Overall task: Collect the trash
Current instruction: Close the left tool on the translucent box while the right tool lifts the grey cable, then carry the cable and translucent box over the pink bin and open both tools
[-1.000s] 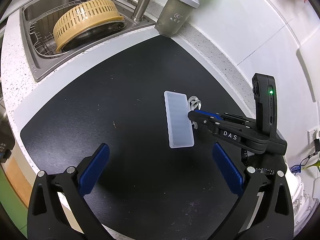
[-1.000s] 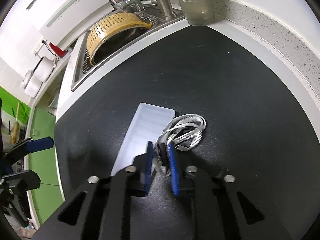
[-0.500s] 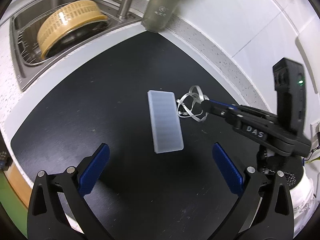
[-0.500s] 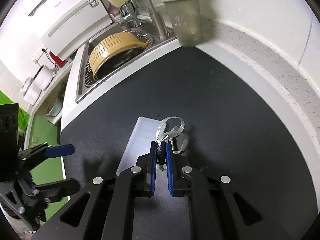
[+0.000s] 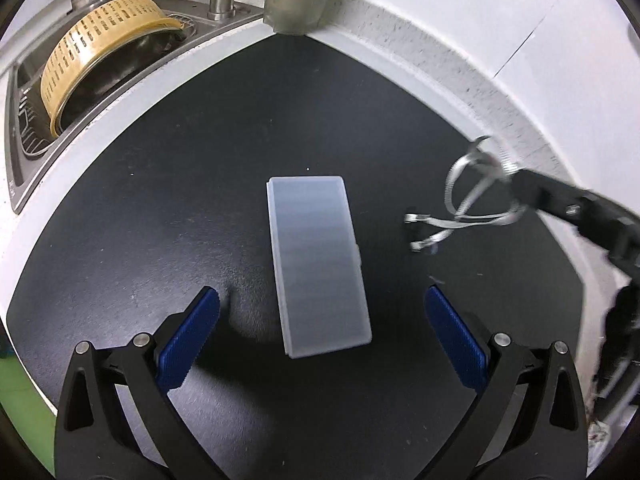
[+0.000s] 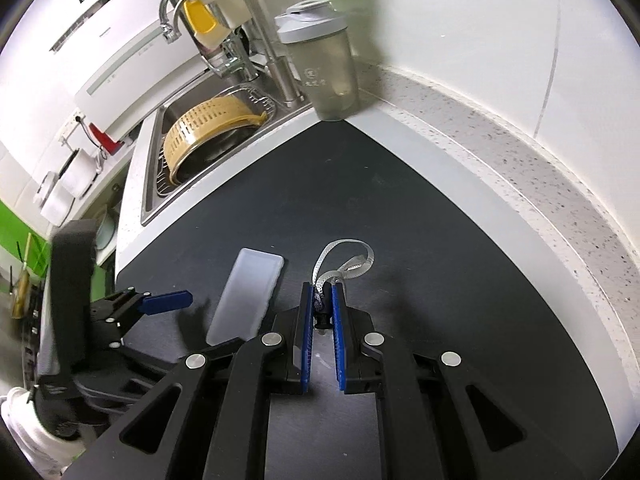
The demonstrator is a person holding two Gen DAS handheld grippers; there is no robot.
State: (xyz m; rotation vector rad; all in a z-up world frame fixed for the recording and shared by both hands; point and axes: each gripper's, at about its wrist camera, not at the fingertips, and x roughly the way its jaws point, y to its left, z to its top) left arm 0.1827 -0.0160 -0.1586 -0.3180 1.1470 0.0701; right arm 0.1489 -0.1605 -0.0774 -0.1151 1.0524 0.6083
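1. Silver-grey ribbon (image 5: pixel 476 200), a second ago lying beside the frosted plastic box (image 5: pixel 318 264), now hangs off the black mat (image 5: pixel 140 208) at far right, pinched by the right gripper (image 5: pixel 516 184). One scrap looks collected. The left gripper (image 5: pixel 320 332) stands wide and empty around the box, whose contents cannot be made out.

2. Blue pads of the right gripper (image 6: pixel 323 312) clamp the ribbon (image 6: pixel 348 264); far left, the sink (image 6: pixel 154 184) holds a yellow colander (image 6: pixel 208 136).

Two handheld grippers, one spread, one clamped.
Left gripper (image 5: pixel 322 332): blue-padded fingers wide apart, nothing between, held low and level. Right gripper (image 6: pixel 323 300): pads pinched nearly together on a looped silver ribbon (image 6: pixel 347 267), raised.
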